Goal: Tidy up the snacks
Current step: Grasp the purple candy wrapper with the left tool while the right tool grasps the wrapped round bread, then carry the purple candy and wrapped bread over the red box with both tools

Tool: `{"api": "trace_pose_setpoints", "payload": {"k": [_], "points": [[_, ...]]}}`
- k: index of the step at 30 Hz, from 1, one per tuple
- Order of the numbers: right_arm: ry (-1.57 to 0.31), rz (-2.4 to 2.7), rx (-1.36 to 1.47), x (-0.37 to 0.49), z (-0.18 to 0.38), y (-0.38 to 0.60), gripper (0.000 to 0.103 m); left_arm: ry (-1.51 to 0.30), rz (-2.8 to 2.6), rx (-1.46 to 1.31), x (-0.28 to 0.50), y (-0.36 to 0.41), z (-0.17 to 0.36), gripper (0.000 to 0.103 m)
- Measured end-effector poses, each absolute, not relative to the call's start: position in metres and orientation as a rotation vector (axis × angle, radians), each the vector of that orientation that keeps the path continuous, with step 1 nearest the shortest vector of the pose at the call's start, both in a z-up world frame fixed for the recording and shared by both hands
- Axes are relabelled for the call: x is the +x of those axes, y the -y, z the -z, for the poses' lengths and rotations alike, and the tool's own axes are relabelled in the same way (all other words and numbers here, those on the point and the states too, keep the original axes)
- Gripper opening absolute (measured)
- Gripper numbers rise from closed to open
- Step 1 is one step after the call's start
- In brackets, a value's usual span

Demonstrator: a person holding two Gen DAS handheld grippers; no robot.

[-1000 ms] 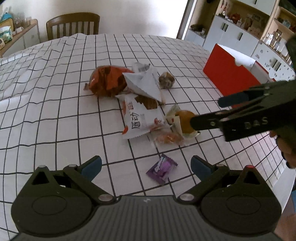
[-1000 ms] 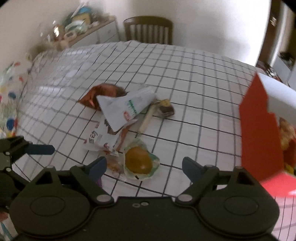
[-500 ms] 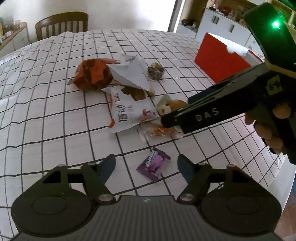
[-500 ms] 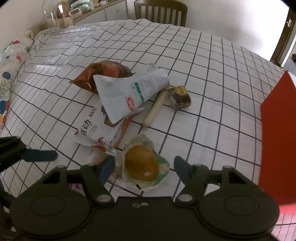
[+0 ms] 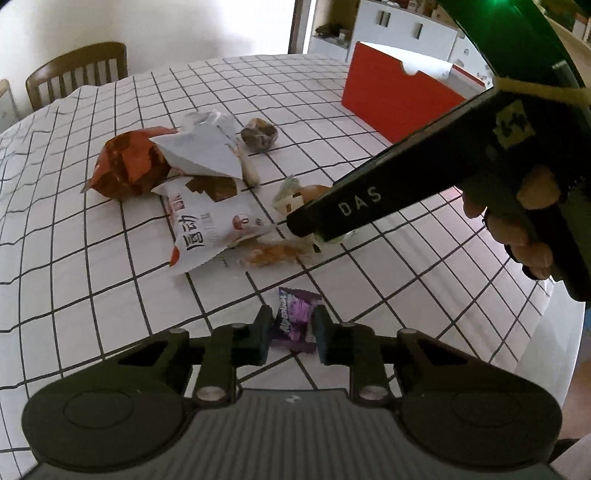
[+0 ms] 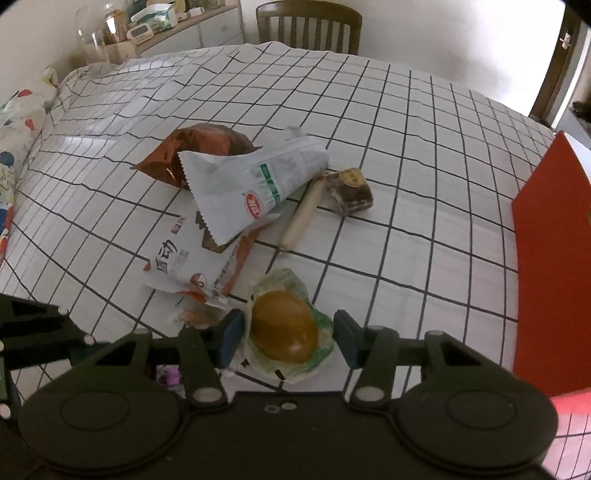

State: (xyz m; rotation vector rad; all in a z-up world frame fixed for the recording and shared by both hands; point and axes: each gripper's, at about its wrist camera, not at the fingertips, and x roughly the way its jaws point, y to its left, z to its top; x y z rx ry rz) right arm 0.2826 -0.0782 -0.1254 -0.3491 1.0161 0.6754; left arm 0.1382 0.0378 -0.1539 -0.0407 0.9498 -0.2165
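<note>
Both grippers (image 5: 290,334) (image 6: 289,339) tilted downward — tabletop-low

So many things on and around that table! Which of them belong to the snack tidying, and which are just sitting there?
Part of the job:
- purple candy, pinched in the left gripper
- wrapped bun, between the closing right gripper
- orange bag
- white packet
- sausage stick
- brown cake
- red box

Just lying about:
- chair
- sideboard clutter
</note>
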Motion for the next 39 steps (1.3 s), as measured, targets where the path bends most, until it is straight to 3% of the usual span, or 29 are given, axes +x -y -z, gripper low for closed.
{"api": "trace_pose_setpoints", "payload": {"k": [10, 39], "points": [[-1.011, -0.616, -0.261, 0.272, 0.116, 0.102, 0.044, -0.955, 0.191, -0.117, 0.141, -0.044, 0.150, 0.020], [-0.892, -0.603, -0.173, 0.235, 0.027, 0.197, 0.043, -0.876, 0.181, -0.217, 0.146, 0.009, 0.079, 0.020]]}}
